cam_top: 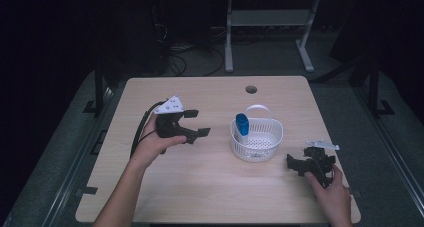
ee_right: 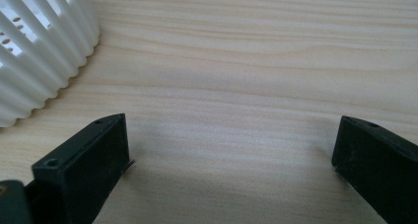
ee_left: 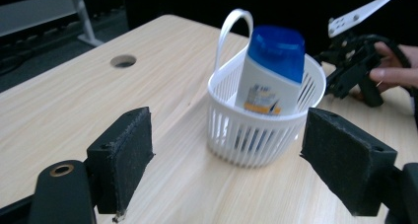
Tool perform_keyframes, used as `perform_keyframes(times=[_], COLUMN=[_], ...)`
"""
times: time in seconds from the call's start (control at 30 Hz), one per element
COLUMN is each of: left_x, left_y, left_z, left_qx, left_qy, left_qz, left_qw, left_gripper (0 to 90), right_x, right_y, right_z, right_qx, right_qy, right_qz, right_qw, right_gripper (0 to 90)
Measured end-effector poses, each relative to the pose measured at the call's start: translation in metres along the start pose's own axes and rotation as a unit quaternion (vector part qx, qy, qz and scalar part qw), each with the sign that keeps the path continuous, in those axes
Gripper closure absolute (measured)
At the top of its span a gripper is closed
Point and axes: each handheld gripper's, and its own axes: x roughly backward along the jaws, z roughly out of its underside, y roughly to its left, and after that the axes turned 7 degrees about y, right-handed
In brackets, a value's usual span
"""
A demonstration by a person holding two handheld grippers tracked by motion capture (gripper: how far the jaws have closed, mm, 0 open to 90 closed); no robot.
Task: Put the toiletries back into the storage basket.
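A white slatted basket (cam_top: 256,140) with a handle stands right of the table's middle. A white bottle with a blue cap (cam_top: 242,124) leans upright inside it against the left wall; the left gripper view shows the bottle (ee_left: 272,71) in the basket (ee_left: 256,135) ahead. My left gripper (cam_top: 197,123) hovers open to the basket's left, nothing between its jaws (ee_left: 227,160). My right gripper (cam_top: 296,163) is low over the table by the basket's right side, open and empty (ee_right: 231,160), with the basket wall (ee_right: 39,51) at its upper left.
The light wooden table (cam_top: 200,187) has a round cable hole (cam_top: 251,89) near its far edge. Beyond the table are a white desk frame (cam_top: 270,22) and cables on a dark floor. Bare tabletop lies in front of the basket and to its left.
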Motion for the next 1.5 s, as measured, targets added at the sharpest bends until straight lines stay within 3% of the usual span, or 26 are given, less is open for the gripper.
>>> perform_keyframes(times=[0.33,0.87,1.03,1.1,1.13,1.17,1.5], left_x=[0.02,0.043,0.05,0.054,0.054,0.056,0.064], left_y=[0.005,0.009,0.01,0.009,0.009,0.01,0.011], left_z=[0.028,0.076,0.091,0.099,0.099,0.105,0.138], left_qx=[0.006,0.026,0.032,0.031,0.031,0.03,0.051], left_qy=[0.027,0.06,0.077,0.092,0.092,0.102,0.121], left_qz=[-0.032,-0.074,-0.093,-0.109,-0.109,-0.119,-0.137], left_qw=[0.9991,0.9952,0.9922,0.9893,0.9893,0.9871,0.9818], left_gripper=[19.3,19.3,19.4,19.3,19.3,19.3,19.1], right_x=[0.0,0.0,0.0,0.0,0.0,0.0,0.0], right_y=[0.0,0.0,0.0,0.0,0.0,0.0,0.0], right_z=[0.0,0.0,0.0,0.0,0.0,0.0,0.0], right_qx=[-0.001,-0.001,-0.001,-0.001,-0.001,-0.001,-0.001], right_qy=[0.001,0.001,0.0,0.0,0.0,0.0,0.0], right_qz=[0.001,0.001,0.0,0.0,0.0,0.0,0.001], right_qw=[1.0,1.0,1.0,1.0,1.0,1.0,1.0], right_gripper=[0.4,0.4,0.4,0.4,0.4,0.4,0.4])
